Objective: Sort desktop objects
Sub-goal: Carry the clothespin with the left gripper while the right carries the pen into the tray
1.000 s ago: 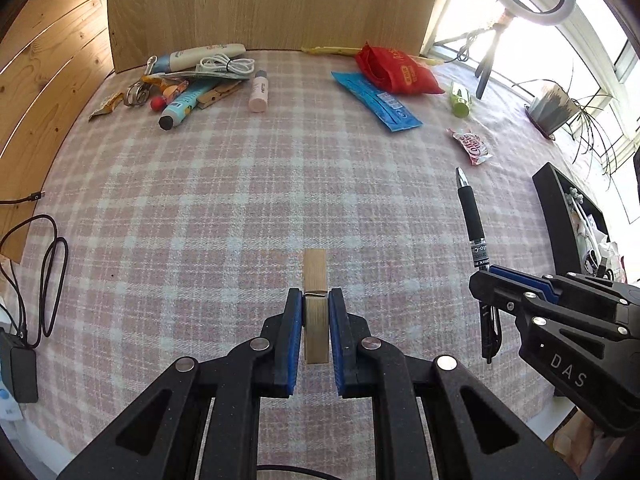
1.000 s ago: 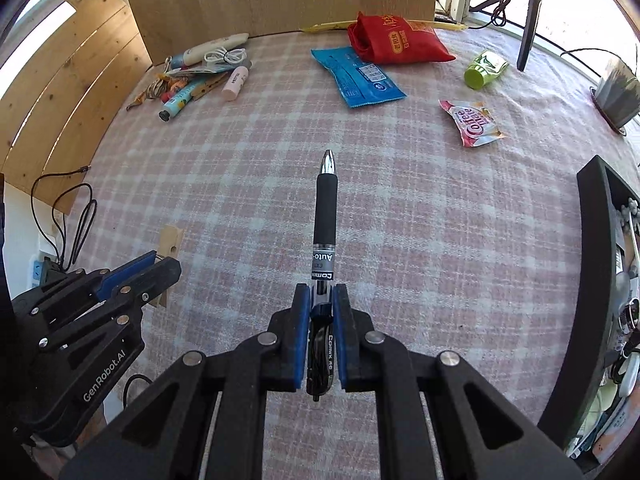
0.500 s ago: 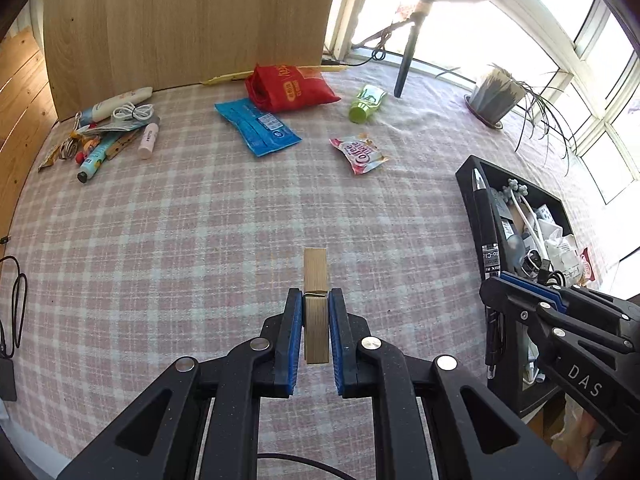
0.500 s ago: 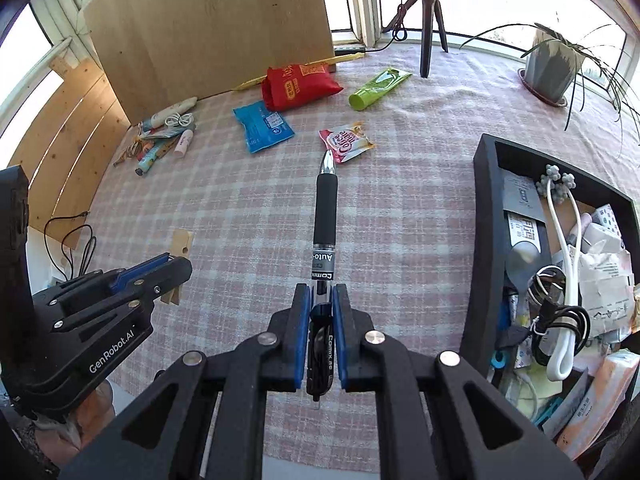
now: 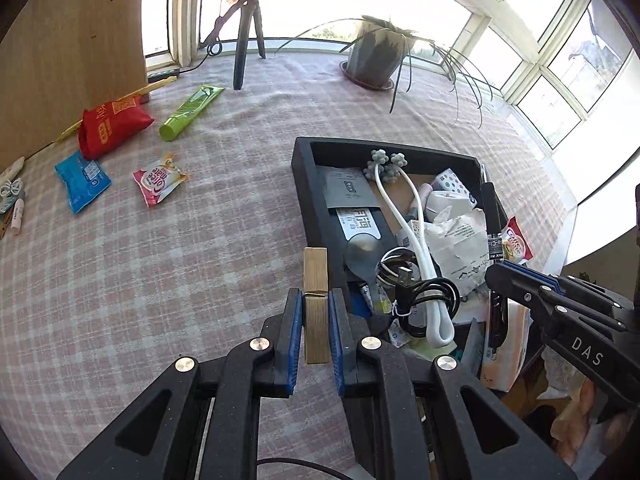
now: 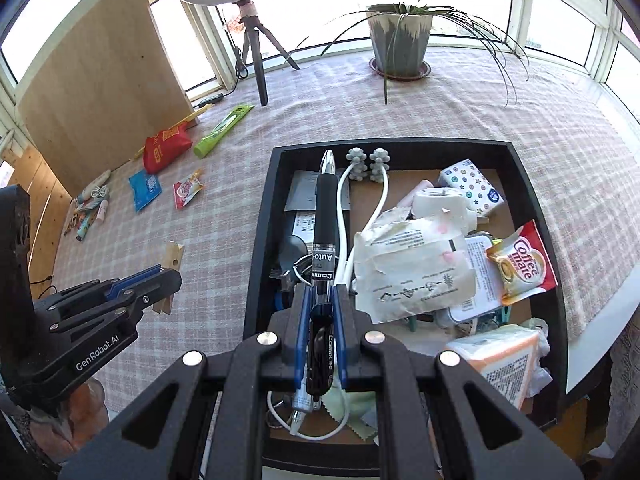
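Observation:
My left gripper point(image 5: 316, 304) is shut on a wooden clothespin point(image 5: 315, 280), which hangs over the near left wall of the black tray point(image 5: 304, 184). In the right wrist view the same clothespin point(image 6: 171, 258) sticks out of the left gripper point(image 6: 160, 276), left of the tray point(image 6: 260, 216). My right gripper point(image 6: 321, 294) is shut on a black pen point(image 6: 325, 216) whose silver tip points away, over the tray's left part. That pen point(image 5: 493, 232) shows upright at the right in the left wrist view, held by the right gripper point(image 5: 498, 276).
The tray holds several items: white cable point(image 6: 362, 200), tissue packs point(image 6: 472, 188), a Coffee-mate sachet point(image 6: 524, 264). On the plaid cloth lie a red pouch point(image 5: 110, 124), green tube point(image 5: 192, 110), blue packet point(image 5: 82, 182) and another sachet point(image 5: 158, 178). A potted plant point(image 6: 400, 36) and tripod point(image 6: 256, 52) stand behind.
Both grippers have swept to the right across the table, from the open cloth to the black tray, each still gripping its item. The pen now hangs over the tray.

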